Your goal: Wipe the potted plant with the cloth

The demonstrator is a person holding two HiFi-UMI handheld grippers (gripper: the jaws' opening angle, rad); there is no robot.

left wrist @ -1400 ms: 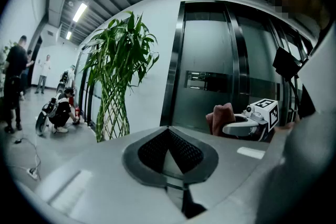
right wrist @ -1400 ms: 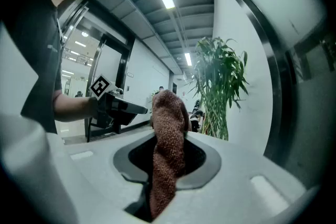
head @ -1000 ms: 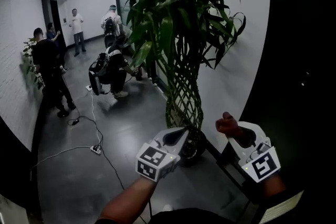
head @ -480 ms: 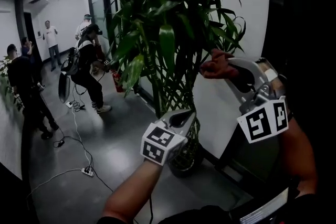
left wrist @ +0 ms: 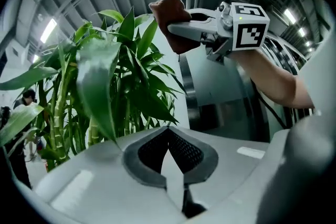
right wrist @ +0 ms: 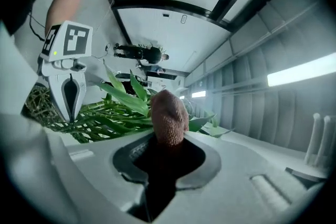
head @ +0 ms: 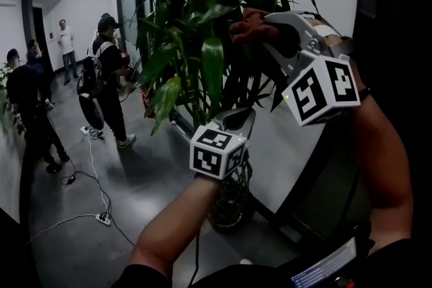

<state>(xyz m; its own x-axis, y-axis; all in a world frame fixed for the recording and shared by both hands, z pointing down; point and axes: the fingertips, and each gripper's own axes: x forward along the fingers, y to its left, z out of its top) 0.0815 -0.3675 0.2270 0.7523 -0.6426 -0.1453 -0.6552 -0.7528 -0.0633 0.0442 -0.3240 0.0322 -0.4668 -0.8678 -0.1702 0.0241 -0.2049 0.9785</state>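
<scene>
The right gripper (right wrist: 167,147) clamps a nubbly brown cloth (right wrist: 168,115), bunched round. The left gripper (left wrist: 169,150) is closed, empty. The plant (head: 196,30) has glossy pointed leaves (head: 212,61) and latticed stems (head: 235,184).

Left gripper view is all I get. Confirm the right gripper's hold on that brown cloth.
Observer: The right gripper is shut on the cloth; a rounded wad pokes out past its jaws.
Operator: Locate the pot.
Observer: The pot stands on the floor beside the white wall, below the left gripper in the head view.
Operator: Report floor hazards.
Observer: A cable and power strip lie left of the pot.
</scene>
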